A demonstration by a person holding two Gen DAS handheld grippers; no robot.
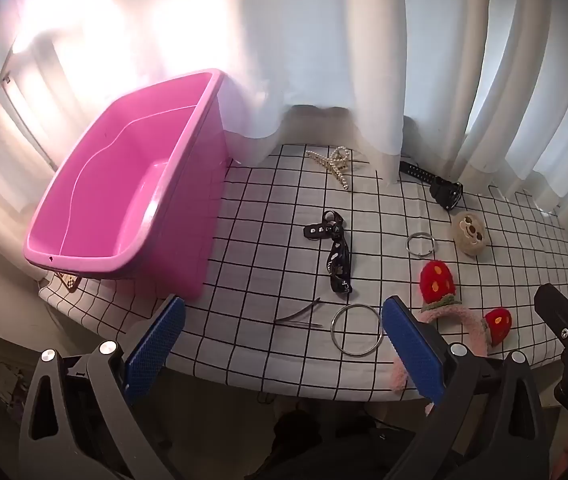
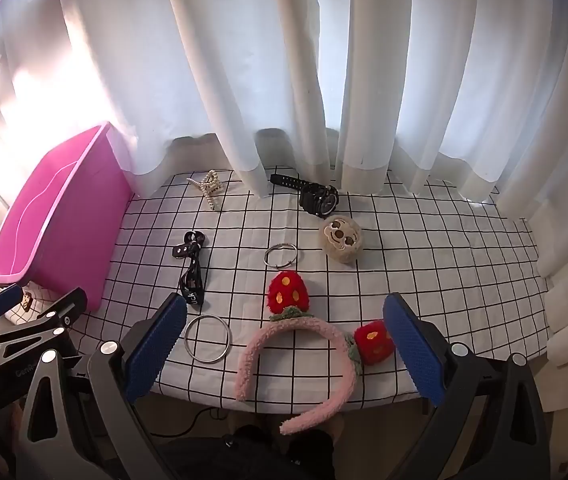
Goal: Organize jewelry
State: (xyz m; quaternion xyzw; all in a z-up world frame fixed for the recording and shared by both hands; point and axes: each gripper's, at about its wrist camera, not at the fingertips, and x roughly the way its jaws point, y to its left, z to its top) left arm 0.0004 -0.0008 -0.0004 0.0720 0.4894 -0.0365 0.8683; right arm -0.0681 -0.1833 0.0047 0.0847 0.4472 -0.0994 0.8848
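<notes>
A pink plastic bin [image 1: 131, 200] [image 2: 55, 220] stands at the table's left, nothing visible inside it. On the checked cloth lie a pearl hair claw [image 1: 334, 166] [image 2: 207, 188], a black watch [image 1: 444, 188] [image 2: 318, 196], a black strap [image 1: 336, 252] [image 2: 191, 272], a small metal ring [image 1: 420, 245] [image 2: 283, 256], a large metal ring [image 1: 356, 330] [image 2: 207, 338], a thin metal clip [image 1: 300, 314], a plush face [image 1: 468, 232] [image 2: 342, 242] and a pink strawberry headband [image 1: 456, 312] [image 2: 304, 344]. My left gripper [image 1: 284, 344] hangs open above the near edge. My right gripper [image 2: 286, 350] is open over the headband.
White curtains [image 2: 284, 80] hang behind the table and drape onto its far edge. A small patterned tag [image 1: 68, 281] sticks out under the bin. The cloth's front edge [image 2: 284, 404] runs just ahead of both grippers. Dark floor lies below.
</notes>
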